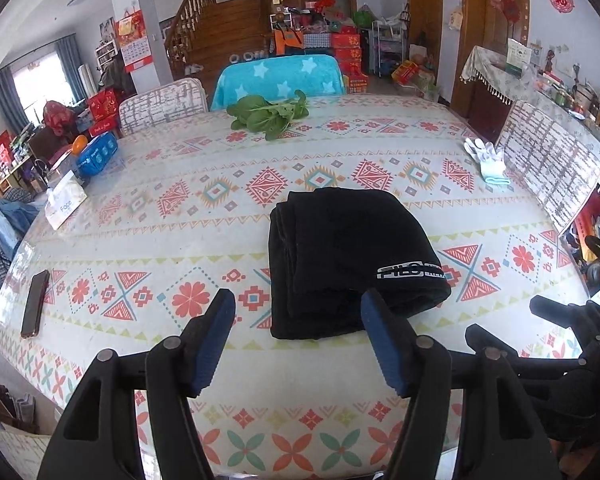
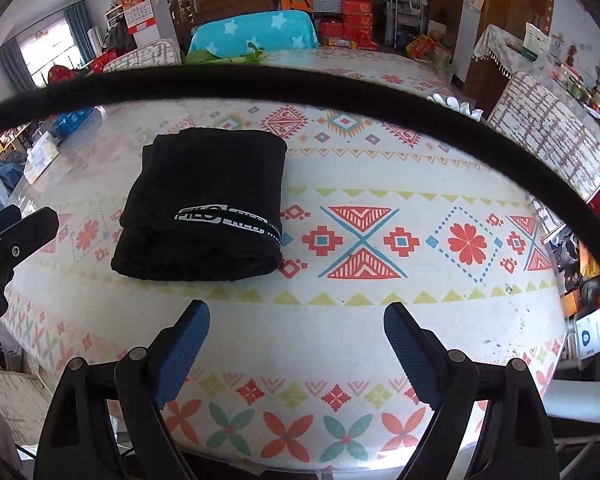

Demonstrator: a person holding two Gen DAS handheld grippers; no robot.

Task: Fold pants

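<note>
Left wrist view: the left gripper (image 1: 298, 312) tilts down toward the table (image 1: 340, 380), its blue-padded fingers (image 1: 214, 340) spread apart with nothing between them. The black folded pants (image 1: 348, 260) lie flat on the patterned cloth just beyond the fingertips; the right-hand fingertip overlaps their near edge in the picture, though whether it touches the cloth is unclear. Their white logo is partly cut off at the fold. Off to the right of the fingers, the right gripper's black frame shows only in part, its fingertips hidden.

Right wrist view: the right gripper (image 2: 296, 320) also points steeply down, jaws standing wide and empty over bare cloth. The pants (image 2: 204, 204) rest beyond and to the left of the left-hand finger, apart from it. A dark cable (image 2: 300, 80) arcs across the view, hiding a band of the table (image 2: 460, 320) behind it
</note>
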